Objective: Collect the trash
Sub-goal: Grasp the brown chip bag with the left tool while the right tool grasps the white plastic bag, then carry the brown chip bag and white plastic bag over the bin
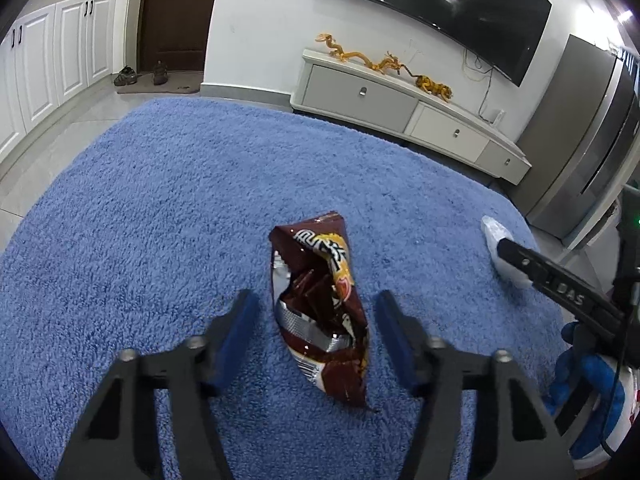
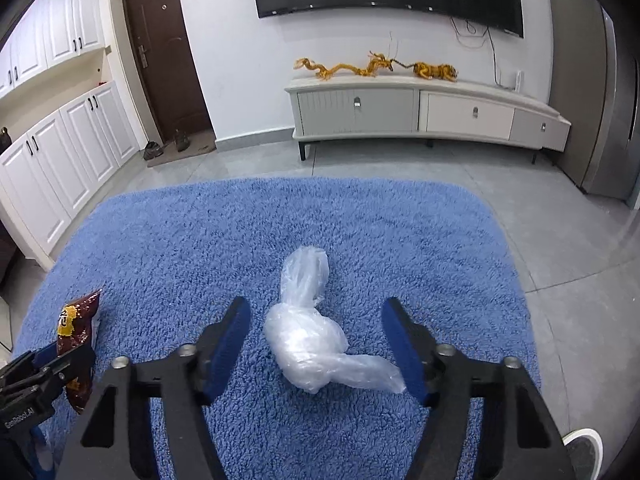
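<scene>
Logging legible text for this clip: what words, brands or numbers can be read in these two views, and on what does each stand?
"DAS" on the right gripper finger, seen from the left wrist view.
"GenRoboLAI", roughly, on the left gripper body, seen from the right wrist view; small, spelling uncertain.
Large white and yellow characters on the snack bag: crumpled, not readable.
Plastic bag: no text.

My two wrist cameras both look steeply down and forward, close over the rug [image 1: 160, 200], toward the TV wall [image 2: 232, 48], the left centred on the chip bag [image 1: 320, 308], the right on the plastic bag [image 2: 308, 340], each catching the other's target at its edge.
</scene>
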Motion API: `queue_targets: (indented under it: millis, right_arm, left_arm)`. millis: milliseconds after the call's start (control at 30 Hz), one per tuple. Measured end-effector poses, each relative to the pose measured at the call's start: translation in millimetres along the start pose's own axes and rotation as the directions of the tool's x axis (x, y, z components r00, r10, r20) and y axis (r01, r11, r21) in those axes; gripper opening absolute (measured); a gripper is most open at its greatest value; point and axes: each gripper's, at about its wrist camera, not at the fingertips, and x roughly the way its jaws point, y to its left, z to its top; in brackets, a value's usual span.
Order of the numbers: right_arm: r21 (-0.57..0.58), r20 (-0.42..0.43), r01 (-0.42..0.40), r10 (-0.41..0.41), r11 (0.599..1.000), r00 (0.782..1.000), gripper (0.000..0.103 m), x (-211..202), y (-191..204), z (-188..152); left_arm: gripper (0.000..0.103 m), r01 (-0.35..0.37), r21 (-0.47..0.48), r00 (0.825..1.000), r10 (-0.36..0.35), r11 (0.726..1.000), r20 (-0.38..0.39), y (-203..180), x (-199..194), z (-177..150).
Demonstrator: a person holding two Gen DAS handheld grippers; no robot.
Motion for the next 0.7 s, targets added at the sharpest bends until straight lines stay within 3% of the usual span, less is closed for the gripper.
queue_targets:
  millis: [133,167,300,700]
  right_arm:
    - [0.002,-0.043,-0.016,0.017,1.000,0.999,0.032,6.3,-1.1,-1.1]
    - [0.004,-0.050,-0.016,0.016,1.000,0.999,0.030,6.1,-1.3,-2.8]
    - [0.009,-0.047,-0.021,0.021,1.000,0.999,0.028,-3.3,0.5,-11.2]
    - [0.064,-0.003,-0.039,0.040,0.997,0.999,0.027,-82.5,9.3,-60.3]
  left_arm:
    - [0.038,0.022,0.005,1.000,-0.022,1.000,-0.004,-0.9,0.6,0.0]
    - [0.036,0.024,0.006,1.000,-0.024,1.000,-0.003,-1.2,0.4,-0.1]
    - [0.027,0.032,0.027,0.999,-0.032,0.999,0.000,-5.4,-3.1,-3.0]
    - [0.024,-0.024,0.148,0.993,0.006,0.989,0.115,-45.2,-50.2,-18.1]
